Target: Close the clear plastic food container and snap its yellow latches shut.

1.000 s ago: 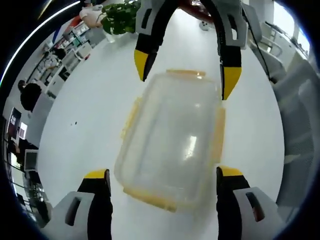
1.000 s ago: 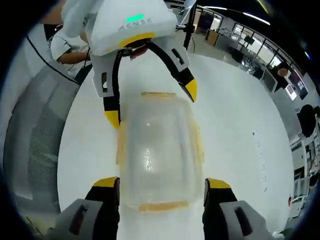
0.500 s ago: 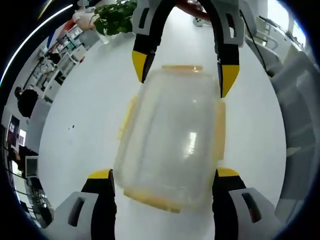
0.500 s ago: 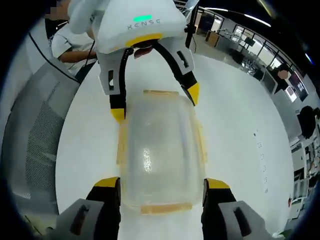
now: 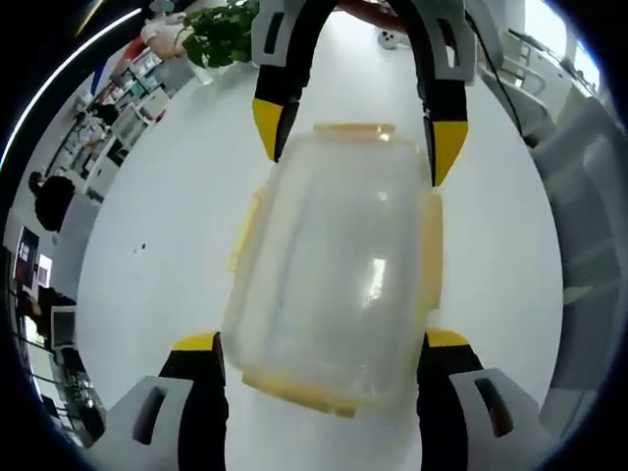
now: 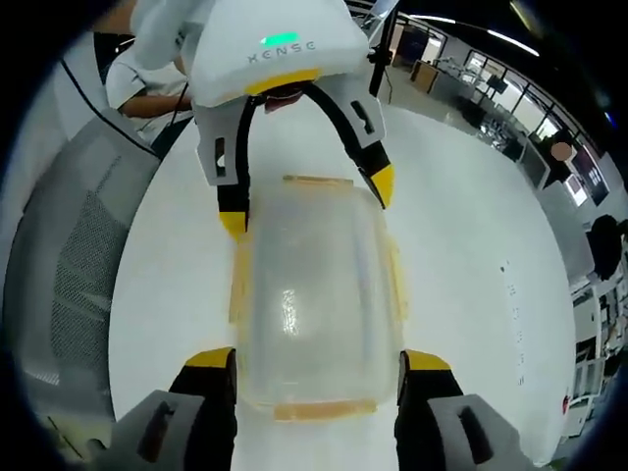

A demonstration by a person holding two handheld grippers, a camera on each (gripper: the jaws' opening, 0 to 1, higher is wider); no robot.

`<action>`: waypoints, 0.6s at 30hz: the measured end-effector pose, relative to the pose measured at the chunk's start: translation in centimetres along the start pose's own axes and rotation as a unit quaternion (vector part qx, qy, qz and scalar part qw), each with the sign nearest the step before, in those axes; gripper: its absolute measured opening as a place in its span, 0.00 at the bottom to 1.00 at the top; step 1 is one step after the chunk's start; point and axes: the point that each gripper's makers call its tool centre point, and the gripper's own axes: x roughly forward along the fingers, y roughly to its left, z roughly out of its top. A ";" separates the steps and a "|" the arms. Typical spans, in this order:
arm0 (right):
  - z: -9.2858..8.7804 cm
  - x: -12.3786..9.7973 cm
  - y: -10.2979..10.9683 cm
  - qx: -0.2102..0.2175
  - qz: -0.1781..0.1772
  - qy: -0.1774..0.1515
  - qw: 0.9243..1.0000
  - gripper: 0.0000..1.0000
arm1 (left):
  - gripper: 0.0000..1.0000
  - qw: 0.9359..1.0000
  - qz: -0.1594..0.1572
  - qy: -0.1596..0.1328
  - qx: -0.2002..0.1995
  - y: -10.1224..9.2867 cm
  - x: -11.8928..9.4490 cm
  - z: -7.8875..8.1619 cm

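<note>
I count one clear rectangular plastic food container with yellow latches (image 5: pixel 339 265) lying on the white worktop (image 5: pixel 157 245), four latches around its lid, and two grippers, my left gripper (image 5: pixel 319 363) and right gripper (image 6: pixel 306 378), both with jaws wide, straddling opposite ends and holding nothing. Risk as I judge it: pressing one end latch alone could tip or slide the light container, or leave the lid unseated.
</note>
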 end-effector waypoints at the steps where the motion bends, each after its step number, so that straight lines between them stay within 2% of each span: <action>1: 0.1 0.0 0.0 -0.001 0.000 0.000 1.000 0.64 | 0.77 1.000 0.000 0.001 0.000 0.0 -0.1 -0.1; 10: 1.3 0.6 0.2 -0.009 0.004 -0.005 1.000 0.64 | 0.77 1.000 0.004 0.003 -0.009 0.0 -0.5 -1.4; 18: 2.3 1.1 -0.5 -0.009 0.006 -0.009 1.000 0.64 | 0.77 1.000 0.005 0.002 -0.012 0.9 -0.7 -2.3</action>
